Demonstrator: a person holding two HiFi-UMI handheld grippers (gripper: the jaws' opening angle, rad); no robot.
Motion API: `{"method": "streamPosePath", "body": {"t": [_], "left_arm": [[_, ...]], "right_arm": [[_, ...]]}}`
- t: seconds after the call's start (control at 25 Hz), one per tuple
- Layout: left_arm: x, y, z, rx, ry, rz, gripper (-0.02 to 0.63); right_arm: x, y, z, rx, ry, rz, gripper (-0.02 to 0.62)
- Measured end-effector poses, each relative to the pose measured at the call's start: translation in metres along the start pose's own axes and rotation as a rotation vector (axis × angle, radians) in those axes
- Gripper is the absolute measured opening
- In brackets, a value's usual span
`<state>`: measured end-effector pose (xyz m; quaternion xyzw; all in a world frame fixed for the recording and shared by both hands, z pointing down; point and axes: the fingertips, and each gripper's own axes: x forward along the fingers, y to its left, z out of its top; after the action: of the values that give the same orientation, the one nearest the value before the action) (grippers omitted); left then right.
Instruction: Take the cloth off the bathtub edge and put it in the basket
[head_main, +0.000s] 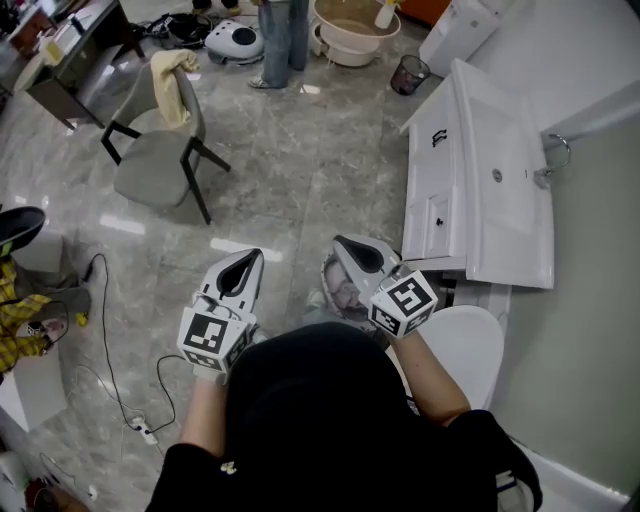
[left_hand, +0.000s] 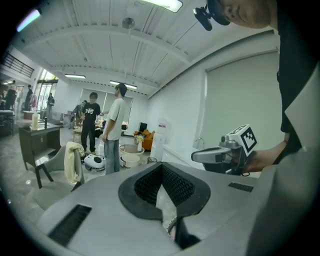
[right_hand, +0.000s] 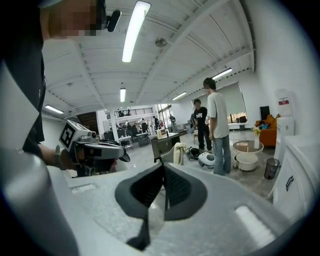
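Jaws closed and empty on left gripper (head_main: 243, 262) and right gripper (head_main: 352, 250).
Cloth (head_main: 346, 294) seems in basket (head_main: 326, 278); lift clear, don't snag it.

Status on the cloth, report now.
Left hand-held gripper, right hand-held gripper: both shut, empty. Cloth seems in basket beneath the right one. Nothing seen blocking.

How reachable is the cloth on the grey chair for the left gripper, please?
Probably not from here: the left gripper is well short of the cloth, though only bare floor lies between.
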<state>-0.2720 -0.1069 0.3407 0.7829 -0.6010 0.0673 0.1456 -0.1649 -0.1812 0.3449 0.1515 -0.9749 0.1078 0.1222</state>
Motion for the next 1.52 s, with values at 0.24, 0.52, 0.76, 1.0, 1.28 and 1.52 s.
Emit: {"method": "streamPosePath", "body": {"t": [0.24,0.52,0.76,1.0,1.28,1.52], "left_arm": [[-0.016,-0.002,0.027,0.041,-0.054,-0.005,0.012],[-0.035,0.0,0.04,0.062,-0.091,0.002,0.012],[-0.038,-0.006,0.038,0.072,-0.09,-0.02,0.012],[-0.037,-0.008,0.036,0.075,-0.084,-0.039,0.012],[-0.038,-0.009,0.034,0.078,-0.08,-0.048,0.012],[-0.043,-0.014,0.033,0.082,-0.079,-0.052,0.012]], "right_arm": [[-0.01,0.014,0.026,-0.03,-0.055,-0.012,-0.003],[-0.014,0.029,0.032,-0.057,-0.072,-0.018,-0.003],[-0.016,0.039,0.027,-0.066,-0.056,-0.024,-0.004],[-0.016,0.04,0.027,-0.058,-0.06,-0.046,-0.005],[-0.019,0.043,0.025,-0.049,-0.061,-0.054,-0.005],[-0.024,0.047,0.025,-0.039,-0.067,-0.055,-0.005]]}}
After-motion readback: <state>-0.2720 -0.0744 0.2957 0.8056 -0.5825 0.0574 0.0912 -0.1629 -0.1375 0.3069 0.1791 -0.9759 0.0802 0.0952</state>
